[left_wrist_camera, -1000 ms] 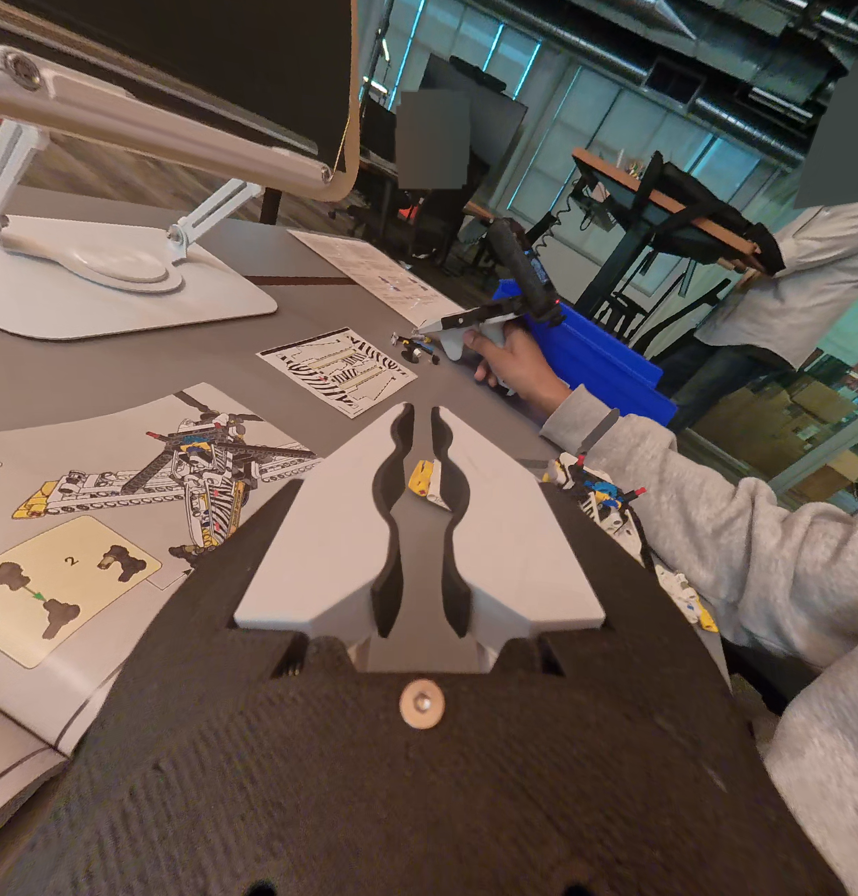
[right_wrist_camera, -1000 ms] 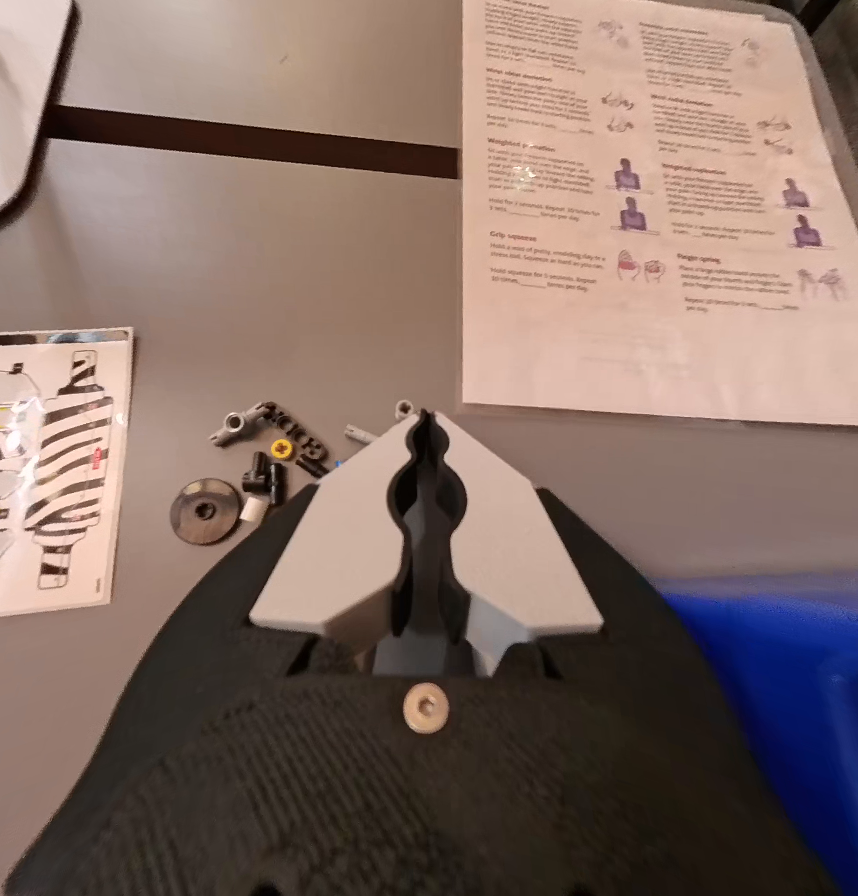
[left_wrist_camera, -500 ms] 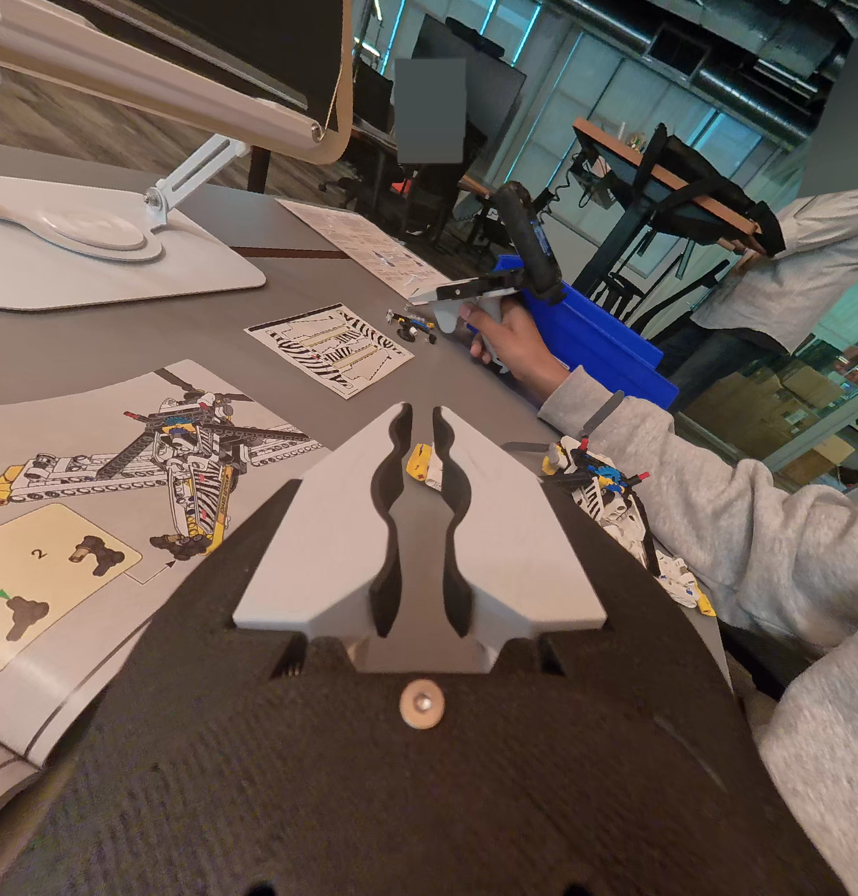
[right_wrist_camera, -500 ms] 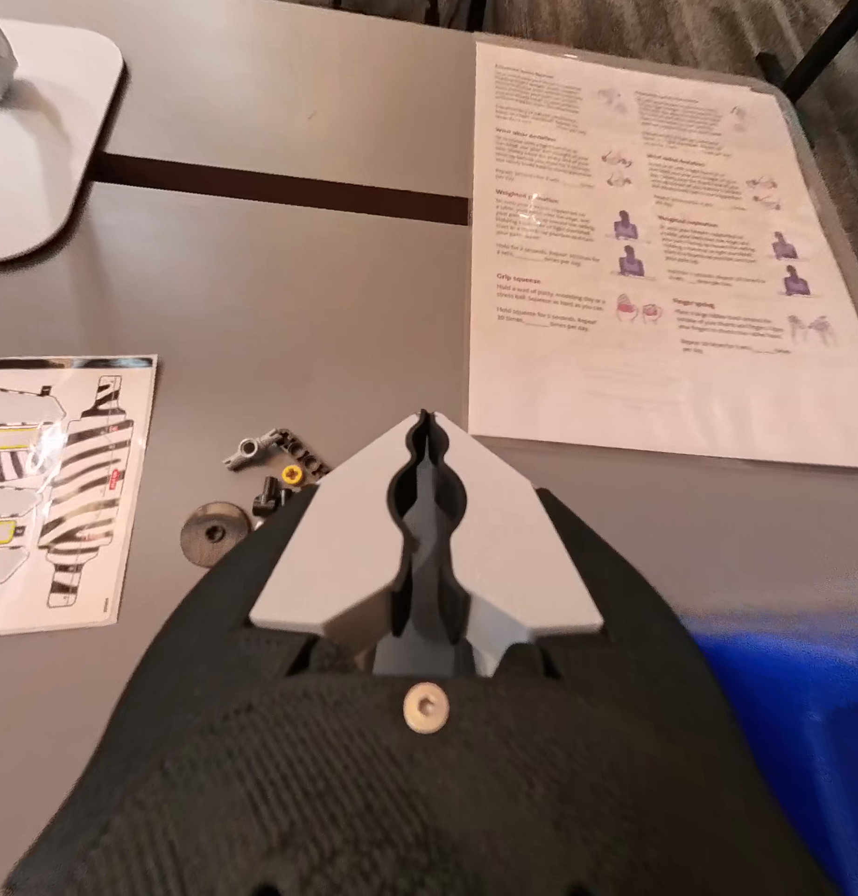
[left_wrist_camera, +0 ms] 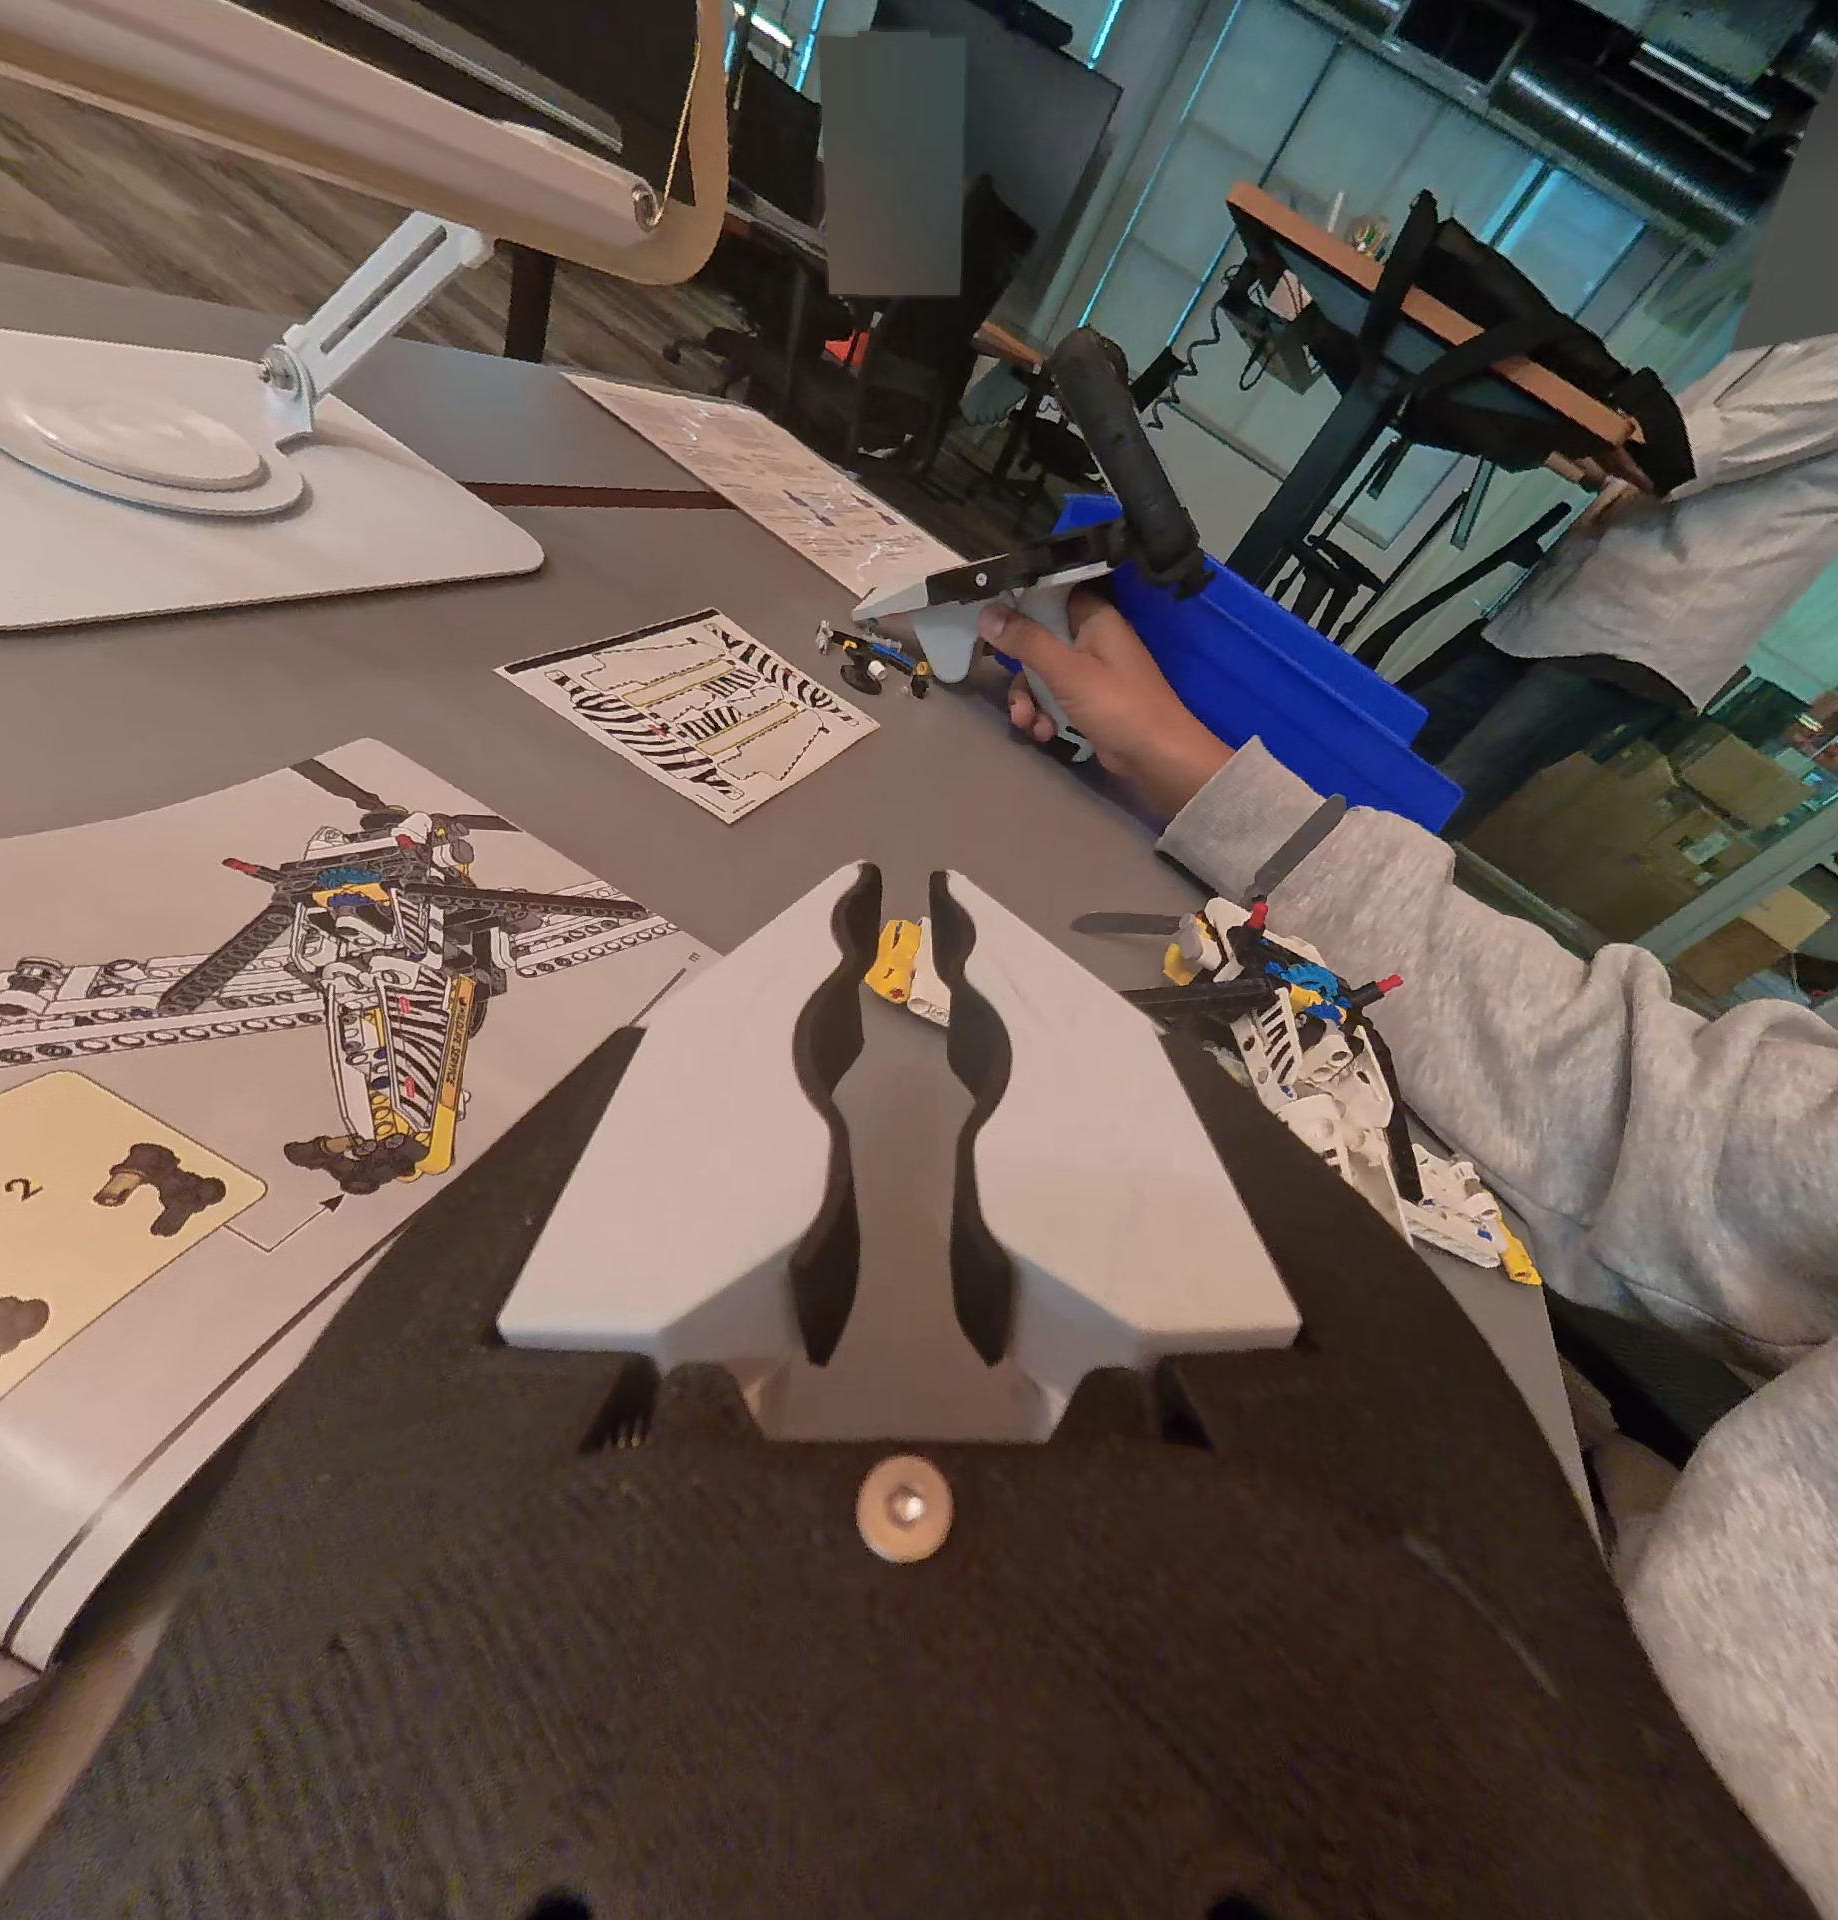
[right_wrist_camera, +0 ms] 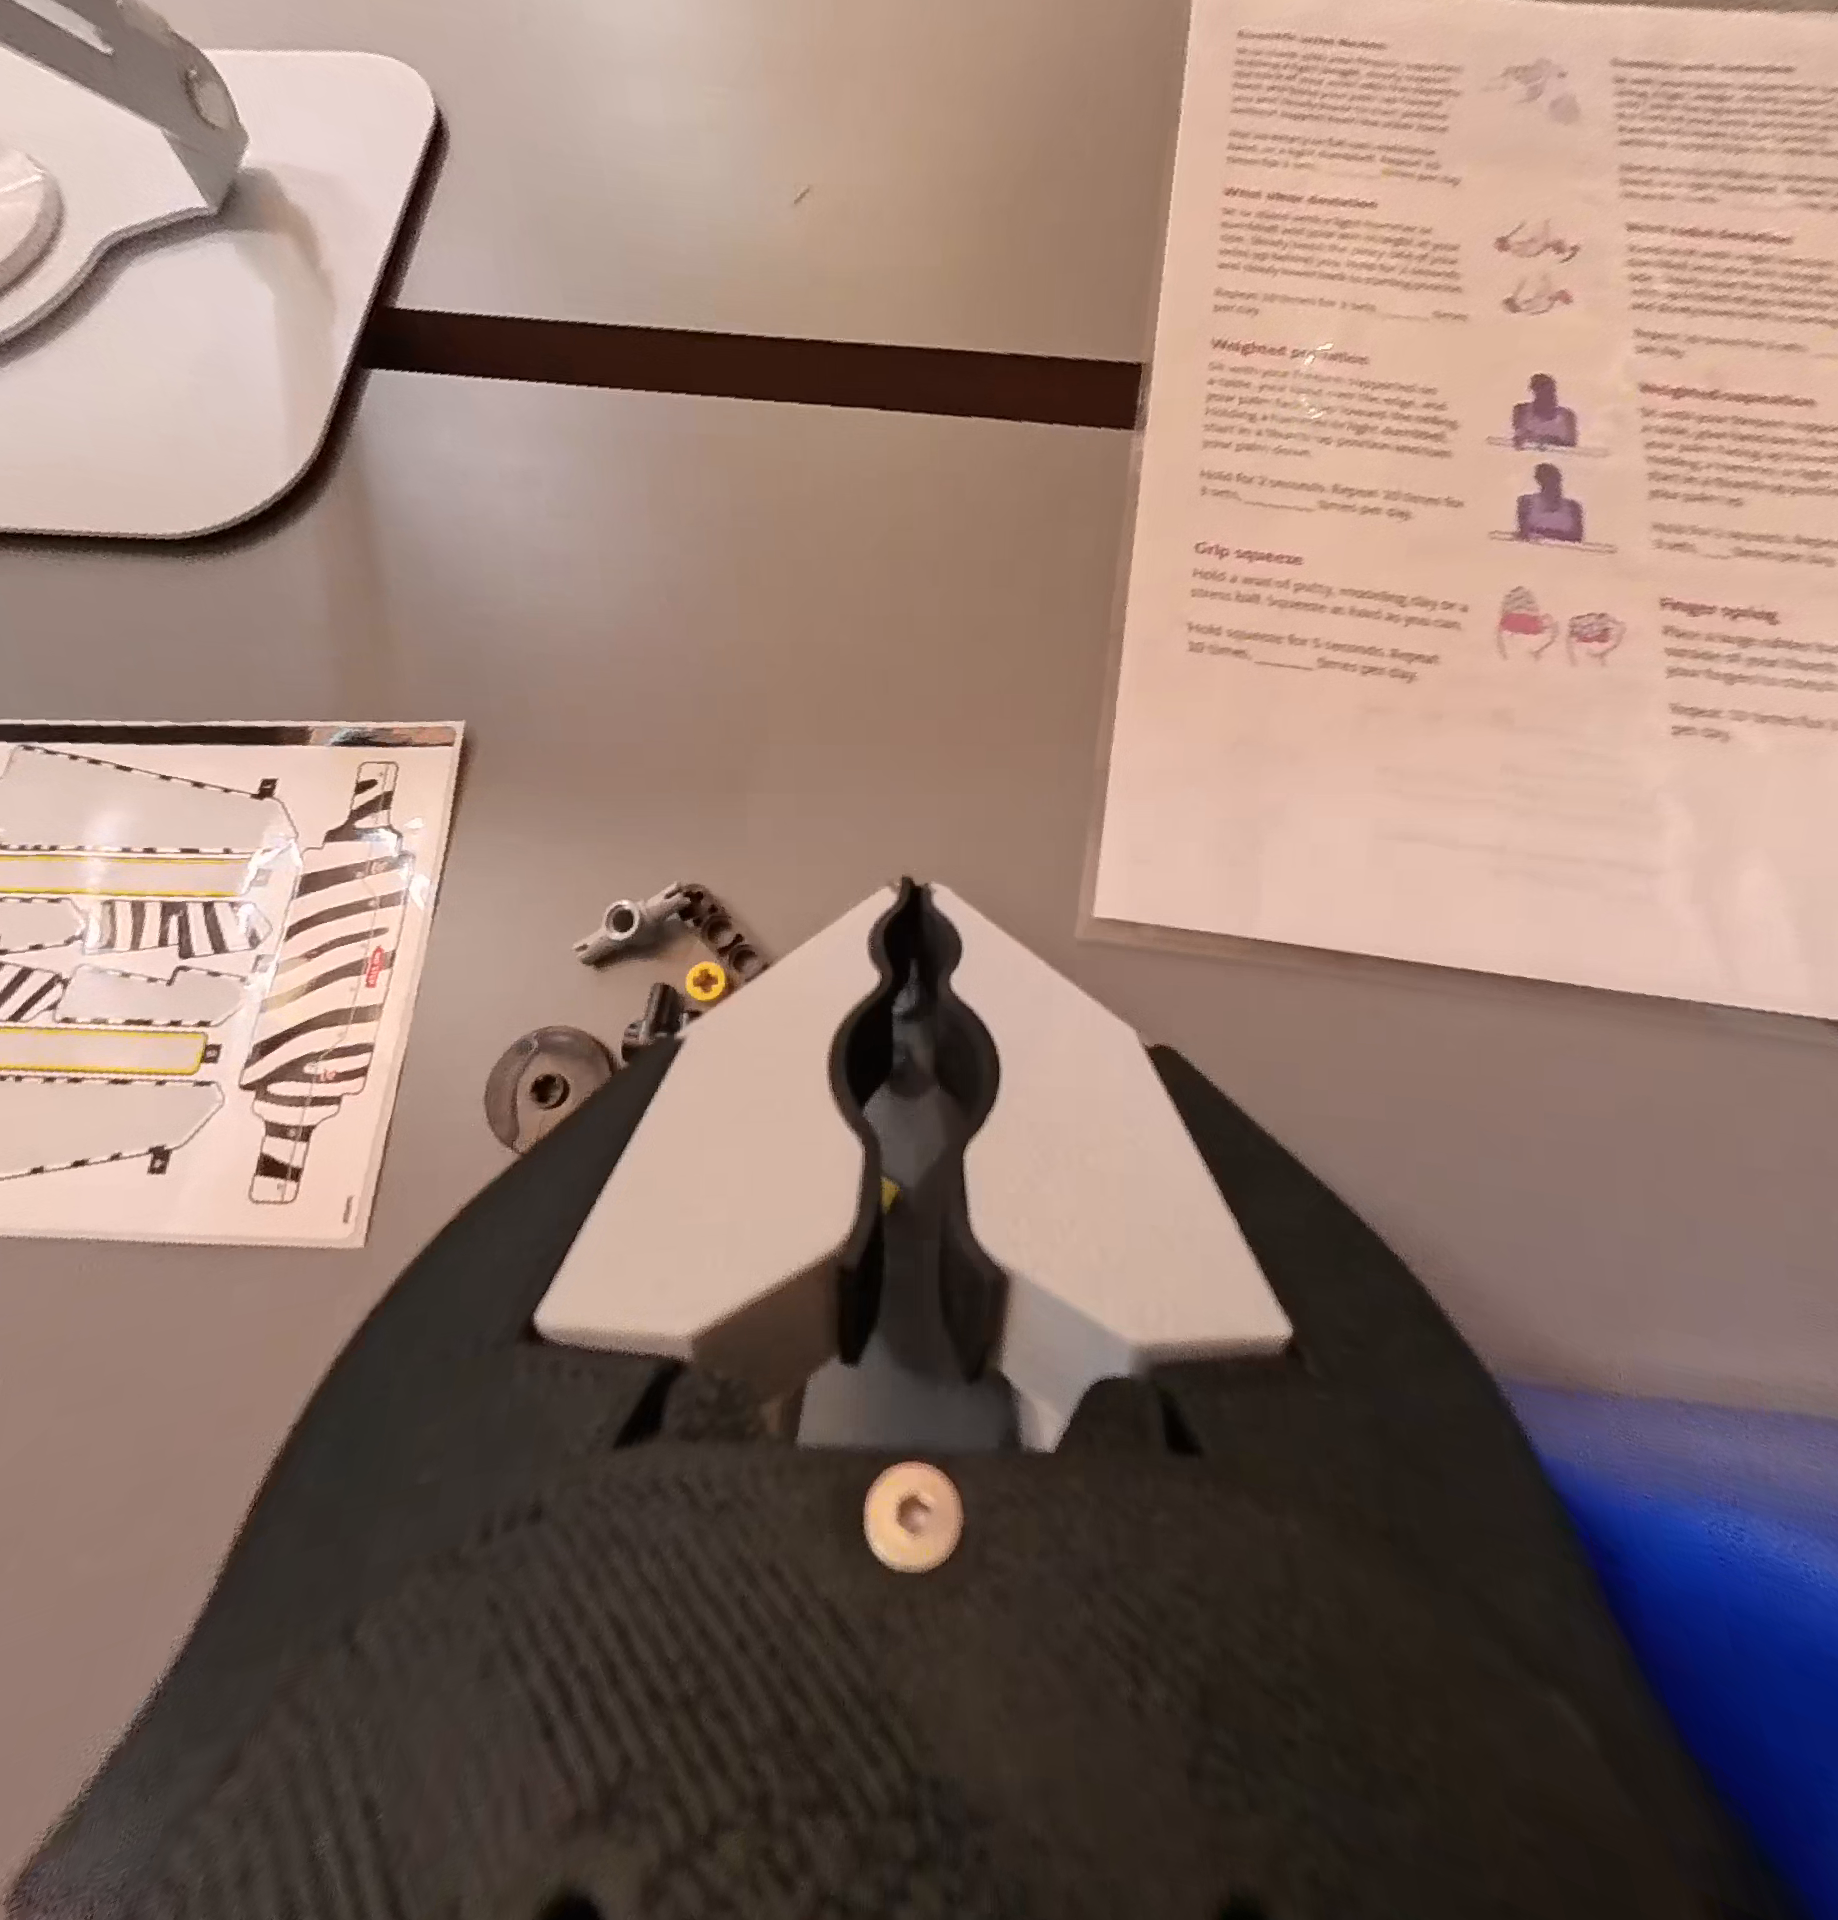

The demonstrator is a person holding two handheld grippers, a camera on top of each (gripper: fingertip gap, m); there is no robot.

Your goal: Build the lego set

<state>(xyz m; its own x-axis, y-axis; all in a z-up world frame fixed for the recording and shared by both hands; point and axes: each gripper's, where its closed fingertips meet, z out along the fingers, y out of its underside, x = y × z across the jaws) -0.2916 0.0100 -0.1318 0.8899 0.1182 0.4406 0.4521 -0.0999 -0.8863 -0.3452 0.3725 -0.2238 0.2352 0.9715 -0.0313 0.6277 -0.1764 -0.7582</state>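
Grey table (left_wrist_camera: 271,686) with dark seam (right_wrist_camera: 749,358); white monitor-stand base (left_wrist_camera: 219,520). Beyond: wood-topped standing desk (left_wrist_camera: 1434,312) on black legs, glazed partition walls (left_wrist_camera: 1310,156), exposed ceiling ducts (left_wrist_camera: 1621,94), cardboard boxes (left_wrist_camera: 1663,831).

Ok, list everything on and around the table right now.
Table: one, grey.
Manual: one, open, left.
Sticker sheet: one, zebra-striped, centre.
Loose parts: small pile, grey, black, yellow, beside the sheet.
Yellow-white piece: one, ahead of left fingers.
Model: one, part-built, right.
Laminated sheet: one, far side.
Stand: one, white.
Bin: one, blue.
Left gripper: open.
Right gripper: shut.
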